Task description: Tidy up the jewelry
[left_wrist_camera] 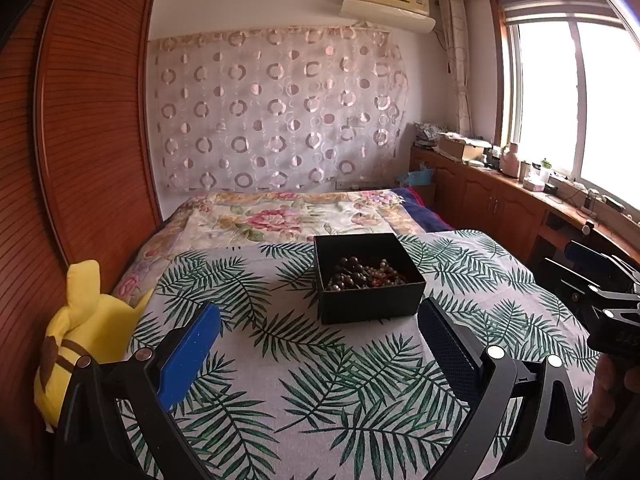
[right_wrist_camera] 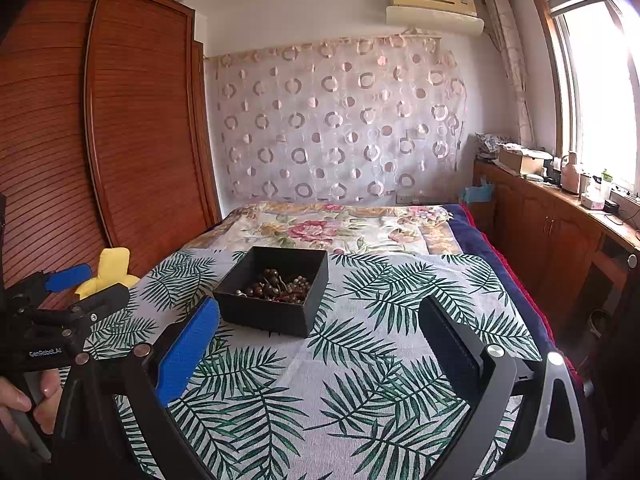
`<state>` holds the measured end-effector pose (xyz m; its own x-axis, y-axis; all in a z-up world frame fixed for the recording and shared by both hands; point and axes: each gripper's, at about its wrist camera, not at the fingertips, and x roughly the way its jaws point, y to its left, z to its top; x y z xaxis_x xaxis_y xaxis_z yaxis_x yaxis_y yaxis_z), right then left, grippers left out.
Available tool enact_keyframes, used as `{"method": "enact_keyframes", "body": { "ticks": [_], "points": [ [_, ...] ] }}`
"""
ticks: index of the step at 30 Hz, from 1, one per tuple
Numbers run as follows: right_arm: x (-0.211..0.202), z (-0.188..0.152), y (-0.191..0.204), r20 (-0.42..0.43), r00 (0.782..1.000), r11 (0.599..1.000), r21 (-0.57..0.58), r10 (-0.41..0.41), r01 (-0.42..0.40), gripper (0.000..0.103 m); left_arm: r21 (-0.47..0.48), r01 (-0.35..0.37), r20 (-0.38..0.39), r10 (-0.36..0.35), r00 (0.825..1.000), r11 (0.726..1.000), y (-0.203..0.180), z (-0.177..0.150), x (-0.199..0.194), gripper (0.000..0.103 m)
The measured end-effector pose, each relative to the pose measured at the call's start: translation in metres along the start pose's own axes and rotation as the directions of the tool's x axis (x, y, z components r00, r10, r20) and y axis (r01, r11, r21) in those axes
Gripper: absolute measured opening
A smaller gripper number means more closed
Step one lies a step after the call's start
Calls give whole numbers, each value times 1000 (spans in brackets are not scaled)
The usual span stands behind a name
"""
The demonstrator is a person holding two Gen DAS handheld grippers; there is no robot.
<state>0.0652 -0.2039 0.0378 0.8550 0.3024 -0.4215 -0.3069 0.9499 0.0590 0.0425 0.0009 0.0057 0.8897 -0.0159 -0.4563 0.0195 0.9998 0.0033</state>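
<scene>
A black open box (left_wrist_camera: 370, 276) sits on a leaf-print cloth (left_wrist_camera: 320, 380) spread over the bed, and inside it lies a tangle of dark and pale beaded jewelry (left_wrist_camera: 362, 276). From the left wrist view the box is at about 12 o'clock, just beyond the fingertips; from the right wrist view it sits nearer 11 o'clock.

The left gripper (left_wrist_camera: 319, 320) hovers above the cloth with its fingers spread wide and nothing between them (one pad blue, the other dark). The right gripper (right_wrist_camera: 319, 316) is likewise spread wide and empty, apart from the box.

In the right wrist view a hand (right_wrist_camera: 24, 404) holds the handle of the left gripper at 8 o'clock. A yellow plush toy (left_wrist_camera: 86, 332) rests at the cloth's edge at 9 o'clock in the left view, against a slatted wooden wardrobe (left_wrist_camera: 80, 140). Beyond the box lies a floral blanket (left_wrist_camera: 288, 216), and a bright window (left_wrist_camera: 576, 100) is at 2 o'clock.
</scene>
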Motion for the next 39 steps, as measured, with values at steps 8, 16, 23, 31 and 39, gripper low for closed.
{"method": "enact_keyframes", "body": {
  "ticks": [8, 16, 23, 31, 39],
  "points": [
    [-1, 0, -1, 1, 1000, 1000, 2, -1, 1, 100, 1, -1, 0, 1, 1000, 1000, 0, 0, 0, 95],
    [0, 0, -1, 2, 1000, 1000, 4, -1, 1, 100, 0, 1, 1, -1, 1000, 1000, 0, 0, 0, 95],
    [-1, -1, -2, 3, 1000, 1000, 3, -2, 2, 100, 0, 0, 2, 0, 1000, 1000, 0, 0, -2, 95],
    [-1, 0, -2, 3, 1000, 1000, 5, -2, 2, 100, 1, 1, 2, -1, 1000, 1000, -1, 2, -2, 95],
    [0, 0, -2, 4, 1000, 1000, 6, -3, 3, 100, 1, 1, 0, -1, 1000, 1000, -1, 4, -3, 95]
  ]
}}
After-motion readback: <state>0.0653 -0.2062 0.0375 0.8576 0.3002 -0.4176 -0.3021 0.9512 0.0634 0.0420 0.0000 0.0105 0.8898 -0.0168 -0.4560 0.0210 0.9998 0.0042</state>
